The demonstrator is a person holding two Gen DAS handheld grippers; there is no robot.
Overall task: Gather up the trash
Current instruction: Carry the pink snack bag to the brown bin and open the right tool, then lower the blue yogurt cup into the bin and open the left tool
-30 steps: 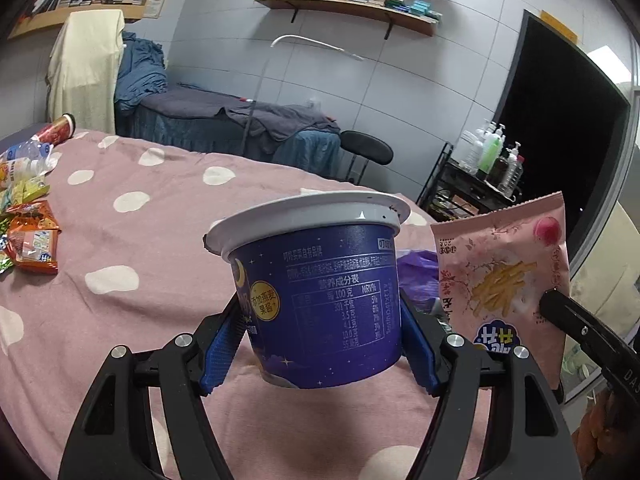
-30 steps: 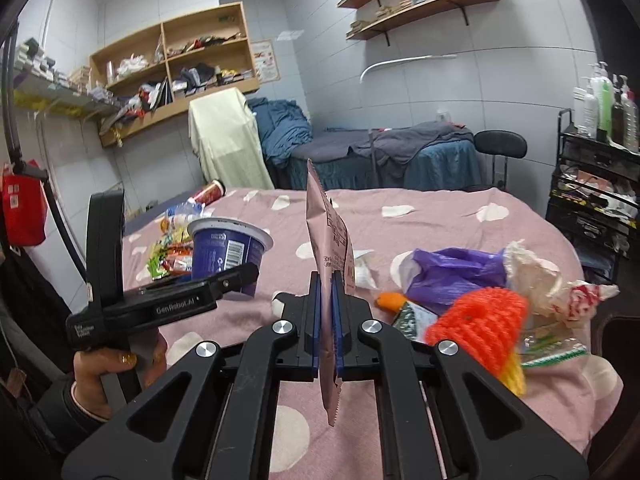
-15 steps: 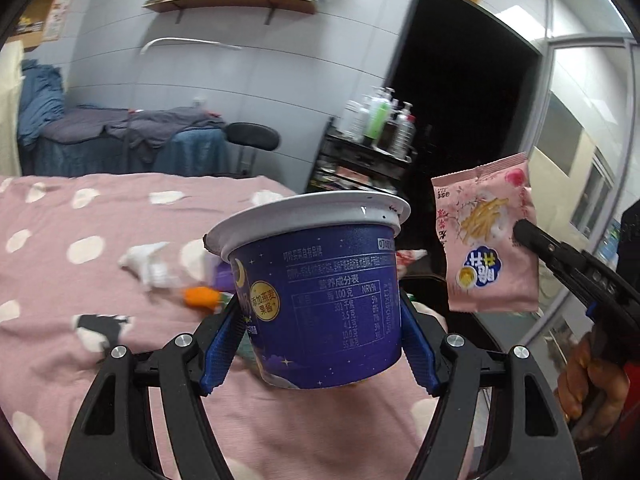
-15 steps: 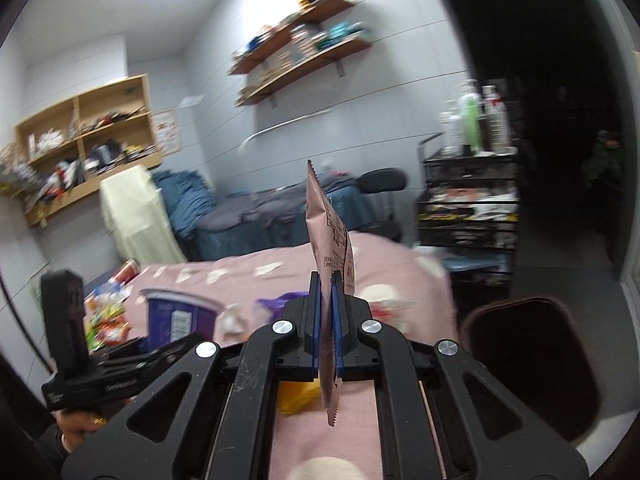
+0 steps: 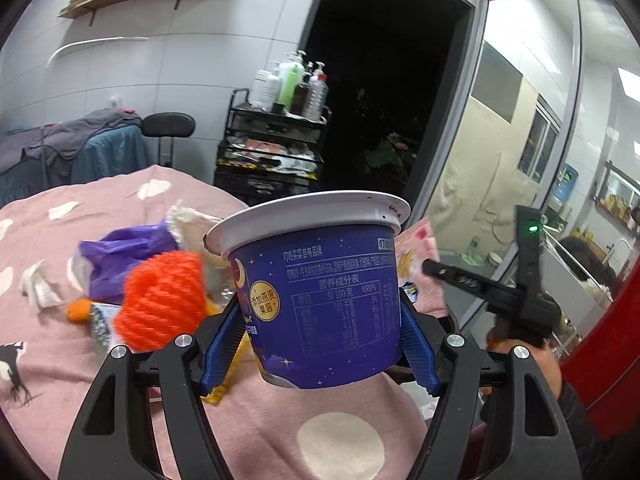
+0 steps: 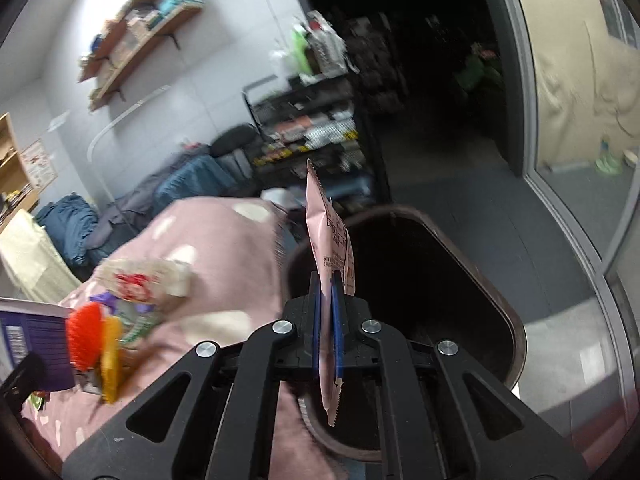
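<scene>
Here, the left gripper [image 5: 320, 348] is clamped on an upright blue cup [image 5: 324, 304], held above the pink spotted bed [image 5: 120, 360] beside an orange mesh ball [image 5: 162, 300]. The right gripper [image 6: 328, 320] pinches a pink snack packet [image 6: 330, 264] edge-on over the dark bin [image 6: 516, 340].

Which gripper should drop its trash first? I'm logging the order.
Right. The right gripper holds the pink snack packet directly over the open bin, while the left gripper holds the blue cup above the pink tablecloth.
</scene>
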